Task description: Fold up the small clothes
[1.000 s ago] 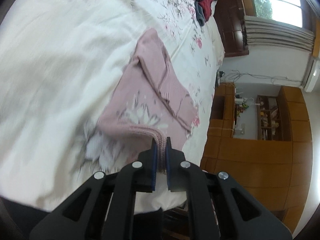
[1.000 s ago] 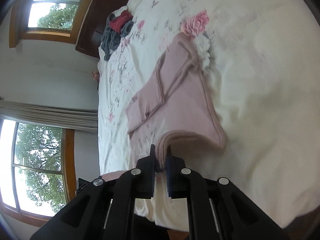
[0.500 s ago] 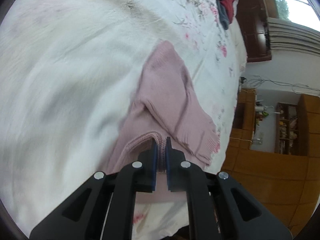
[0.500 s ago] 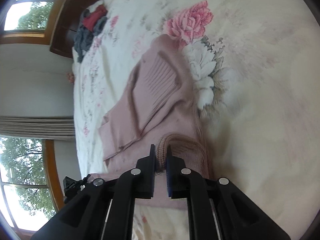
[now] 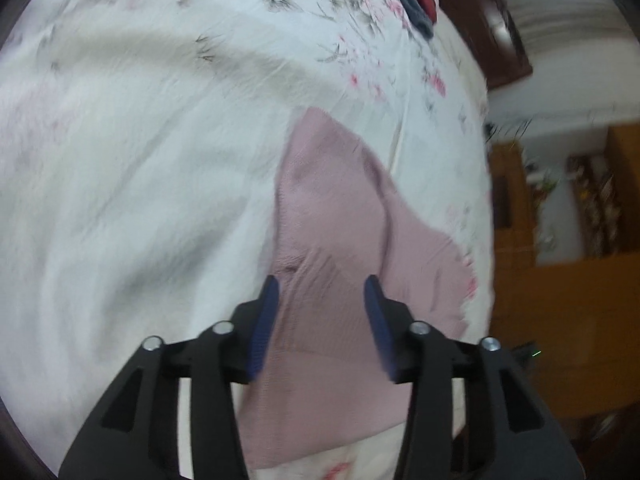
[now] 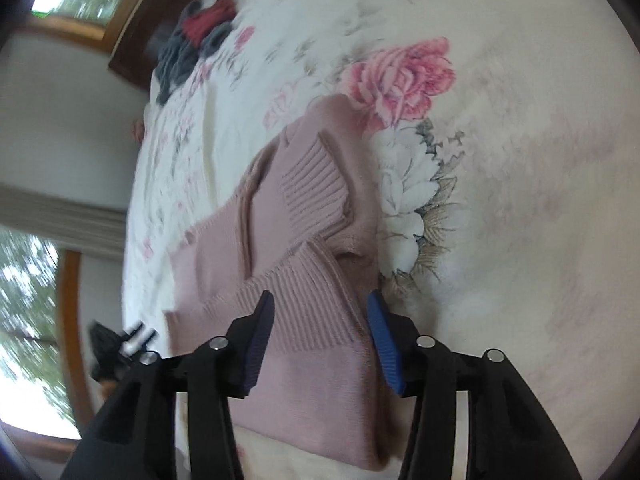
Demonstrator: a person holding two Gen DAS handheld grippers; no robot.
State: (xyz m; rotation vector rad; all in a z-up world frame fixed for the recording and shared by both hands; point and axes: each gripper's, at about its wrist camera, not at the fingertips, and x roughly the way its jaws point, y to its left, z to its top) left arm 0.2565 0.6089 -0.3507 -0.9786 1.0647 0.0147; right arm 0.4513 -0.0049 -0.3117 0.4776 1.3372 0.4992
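The pink sweater (image 5: 336, 240) lies folded just ahead of both grippers, left (image 5: 320, 320) and right (image 6: 320, 328); both jaws are spread and hold nothing.

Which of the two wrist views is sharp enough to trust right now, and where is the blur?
Left wrist: motion-smeared throughout, pink sweater knit unreadable. Right wrist: sweater ribbing and bedspread rose fairly crisp; window edge streaked. Both bend at the rim.

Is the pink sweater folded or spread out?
Folded. The sweater lies doubled on the bed, its ribbed hem on top.
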